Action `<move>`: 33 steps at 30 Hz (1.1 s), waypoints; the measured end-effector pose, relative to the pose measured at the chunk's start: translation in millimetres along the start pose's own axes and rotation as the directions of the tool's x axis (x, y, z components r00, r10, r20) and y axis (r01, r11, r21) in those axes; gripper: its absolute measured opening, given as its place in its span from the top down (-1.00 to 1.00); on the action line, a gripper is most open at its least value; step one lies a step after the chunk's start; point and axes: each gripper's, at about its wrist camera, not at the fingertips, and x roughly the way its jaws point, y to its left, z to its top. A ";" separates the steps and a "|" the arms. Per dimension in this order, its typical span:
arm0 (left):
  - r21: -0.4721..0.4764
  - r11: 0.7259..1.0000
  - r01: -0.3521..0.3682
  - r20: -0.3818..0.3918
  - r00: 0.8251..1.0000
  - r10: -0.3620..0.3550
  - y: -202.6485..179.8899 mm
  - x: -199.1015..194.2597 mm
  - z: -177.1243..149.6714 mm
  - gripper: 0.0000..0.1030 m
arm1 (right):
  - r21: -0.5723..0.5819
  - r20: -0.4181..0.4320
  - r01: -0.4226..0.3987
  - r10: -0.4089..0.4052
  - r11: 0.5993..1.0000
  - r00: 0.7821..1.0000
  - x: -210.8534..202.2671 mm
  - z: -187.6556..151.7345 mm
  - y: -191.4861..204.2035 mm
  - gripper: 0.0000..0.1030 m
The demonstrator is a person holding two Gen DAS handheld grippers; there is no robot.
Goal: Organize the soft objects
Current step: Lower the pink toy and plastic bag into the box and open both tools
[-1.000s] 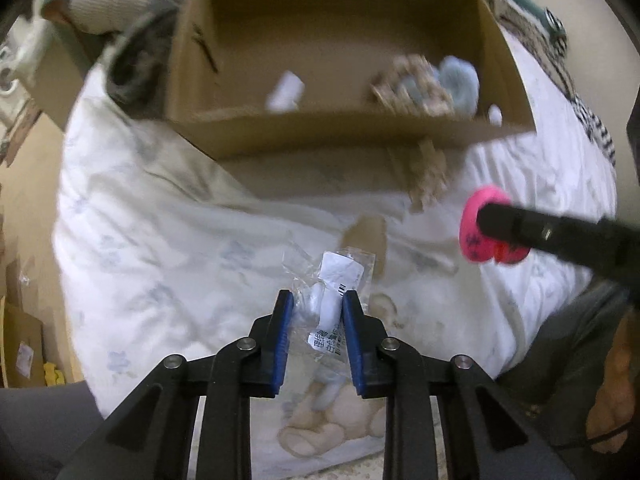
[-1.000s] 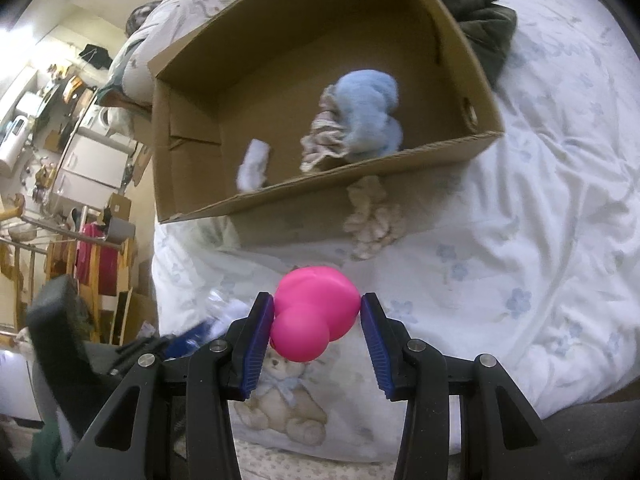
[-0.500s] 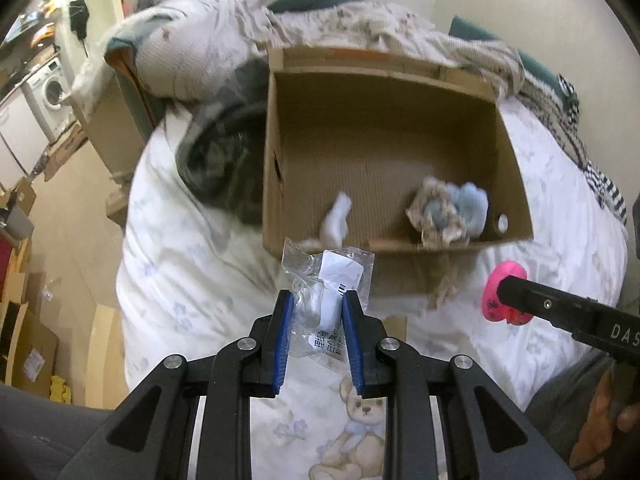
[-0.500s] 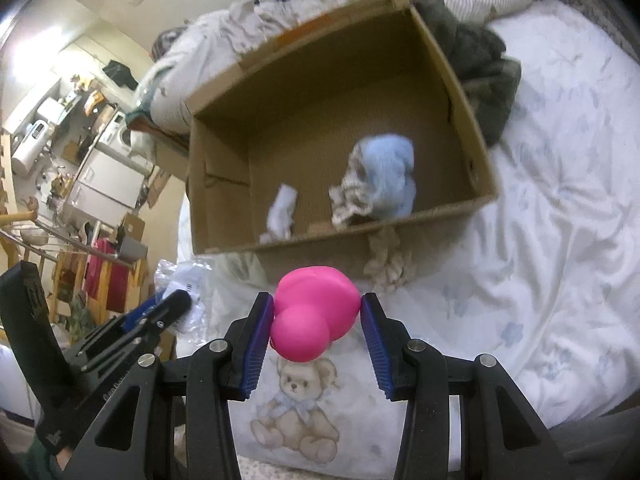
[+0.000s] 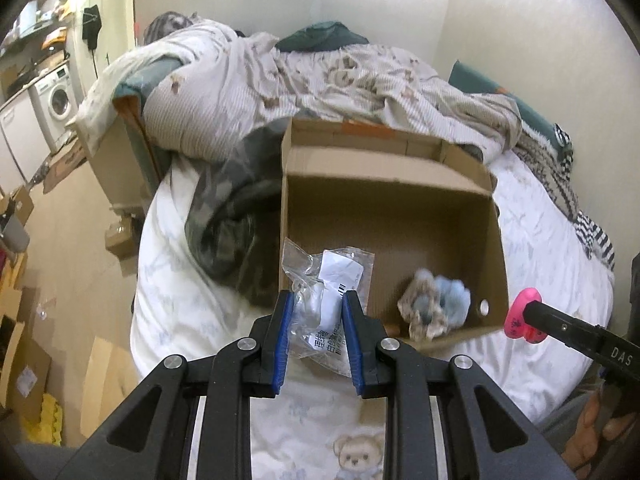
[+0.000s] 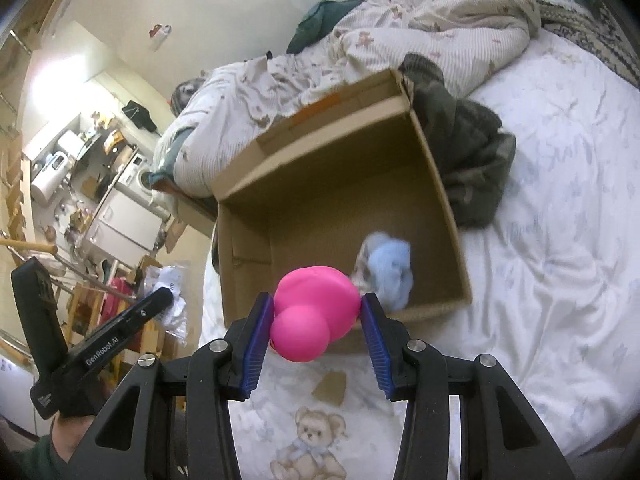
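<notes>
- Left wrist view: the left gripper point(image 5: 314, 316) is clenched on a clear plastic packet point(image 5: 326, 300) with a white printed label, the blue pads pressing it from both sides. The packet hangs in the air in front of the near-left corner of the cardboard box point(image 5: 496, 248), not yet inside it.
- In the same view, the box sits open on the white bedsheet point(image 5: 168, 312). At its near-right corner lies a blue fluffy item point(image 5: 454, 298) touching a beige ruffled cloth point(image 5: 420, 312); both are blurred. These two count as already put away.
- At the right edge the pink toy point(image 5: 520, 314) shows at the tip of the right gripper, outside the box just beside its near-right corner.
- Right wrist view: the right gripper point(image 6: 316, 320) grasps the pink toy point(image 6: 314, 312), a rounded two-lobed shape wedged between the blue pads, held above the box's near wall point(image 6: 452, 300). The toy hides part of the box floor.
- Here the blue fluffy item point(image 6: 390, 272) lies inside near the front wall. The left gripper point(image 6: 160, 300) shows at the left with the packet point(image 6: 174, 292) at its tip, outside the box's left wall.
- A dark green garment point(image 6: 468, 160) is bunched against the box's far side on the bed; whether it belongs to the task I cannot tell.
- Judgement: the work is partly done. Two items are boxed, two more are carried and poised at the box, and both drops remain.
</notes>
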 end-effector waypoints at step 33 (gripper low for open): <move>0.053 0.998 0.038 -0.138 0.990 -0.031 -18.1 102.2 -5.3 0.57 | -0.025 -0.161 -0.006 0.002 1.000 0.987 95.3 22.0 -14.8 0.08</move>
